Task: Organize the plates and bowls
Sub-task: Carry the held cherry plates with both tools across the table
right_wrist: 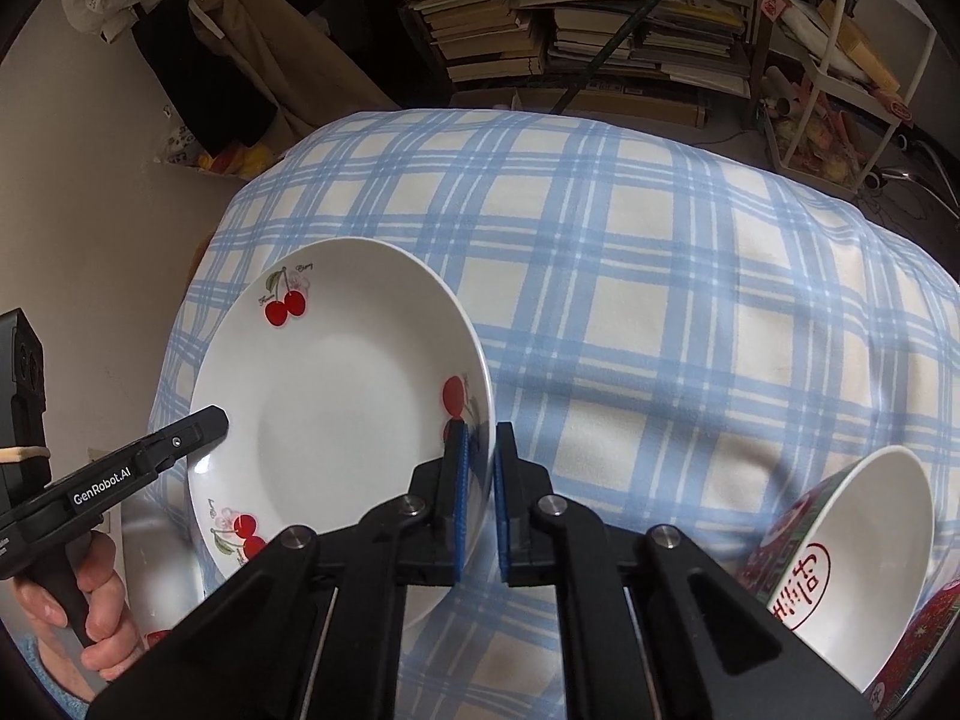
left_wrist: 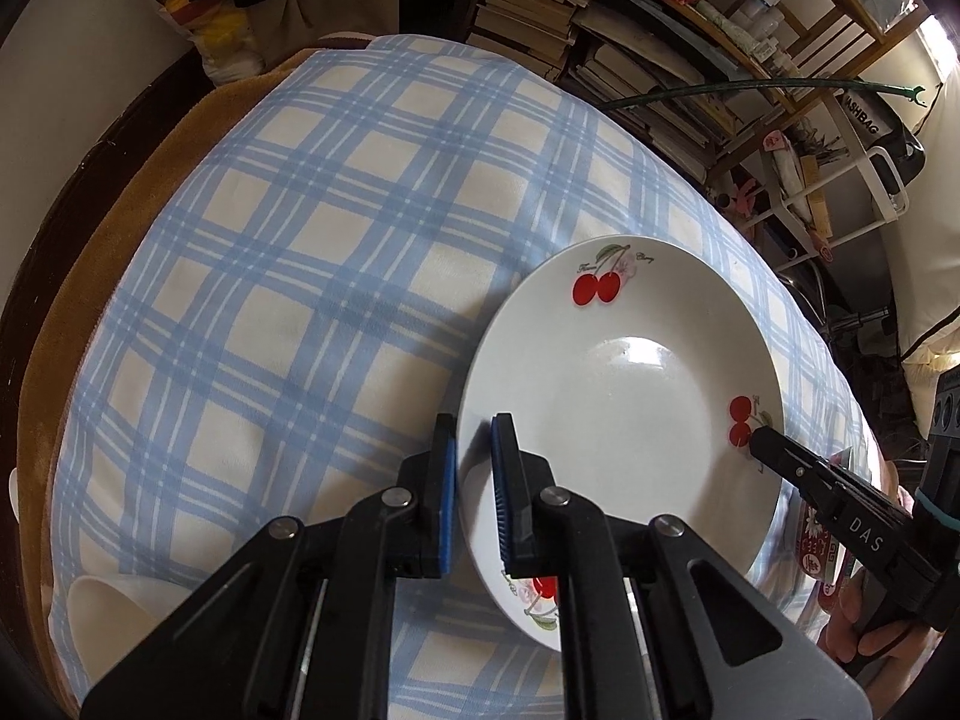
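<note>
A white deep plate point(left_wrist: 624, 414) with red cherry prints lies over the blue checked tablecloth point(left_wrist: 312, 276), held from both sides. My left gripper point(left_wrist: 474, 480) is shut on its left rim, one blue pad above the rim and one below. My right gripper point(right_wrist: 483, 492) is shut on the opposite rim of the plate point(right_wrist: 342, 420). In the left wrist view the right gripper point(left_wrist: 762, 444) shows only its tip on the far rim. The left gripper point(right_wrist: 210, 420) reaches in from the left in the right wrist view. Whether the plate still touches the cloth I cannot tell.
A red-patterned bowl point(right_wrist: 858, 546) with a white inside stands tilted at the lower right. A white bowl point(left_wrist: 102, 606) peeks in at the lower left. Part of another cherry plate point(right_wrist: 150, 546) shows under the held one. Bookshelves point(right_wrist: 600, 30) stand behind the table.
</note>
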{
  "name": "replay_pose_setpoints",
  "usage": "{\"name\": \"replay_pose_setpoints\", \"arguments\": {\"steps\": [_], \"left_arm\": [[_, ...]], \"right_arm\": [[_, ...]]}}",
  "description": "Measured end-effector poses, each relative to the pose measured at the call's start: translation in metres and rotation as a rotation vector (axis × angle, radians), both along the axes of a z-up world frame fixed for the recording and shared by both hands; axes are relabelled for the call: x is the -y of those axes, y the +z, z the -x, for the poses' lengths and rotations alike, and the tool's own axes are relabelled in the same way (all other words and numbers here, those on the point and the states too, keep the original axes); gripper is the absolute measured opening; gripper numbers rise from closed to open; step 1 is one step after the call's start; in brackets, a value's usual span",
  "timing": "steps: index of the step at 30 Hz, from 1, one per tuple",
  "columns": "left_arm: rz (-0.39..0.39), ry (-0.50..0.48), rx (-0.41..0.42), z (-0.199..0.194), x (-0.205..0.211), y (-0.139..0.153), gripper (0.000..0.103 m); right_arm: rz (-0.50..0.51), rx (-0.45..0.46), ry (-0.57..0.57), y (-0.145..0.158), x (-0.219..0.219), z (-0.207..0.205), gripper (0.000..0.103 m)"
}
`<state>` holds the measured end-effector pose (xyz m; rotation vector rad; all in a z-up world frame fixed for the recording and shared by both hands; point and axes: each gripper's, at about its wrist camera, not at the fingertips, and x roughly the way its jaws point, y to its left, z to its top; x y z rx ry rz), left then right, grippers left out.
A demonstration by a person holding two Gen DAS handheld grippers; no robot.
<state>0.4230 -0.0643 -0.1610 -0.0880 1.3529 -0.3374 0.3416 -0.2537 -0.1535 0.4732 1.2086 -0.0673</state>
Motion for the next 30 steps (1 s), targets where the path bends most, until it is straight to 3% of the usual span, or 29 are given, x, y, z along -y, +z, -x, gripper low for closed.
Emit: {"name": "replay_pose_setpoints", "arguments": {"steps": [7, 30], "left_arm": [[-0.103, -0.098, 0.045, 0.018, 0.014, 0.010, 0.013], [-0.168, -0.191, 0.049, 0.078, 0.012, 0.042, 0.013]], "right_arm": [[-0.009, -0.011, -0.022, 0.001, 0.001, 0.012, 0.009], [-0.104, 0.019, 0.001, 0.015, 0.000, 0.084, 0.009]]}}
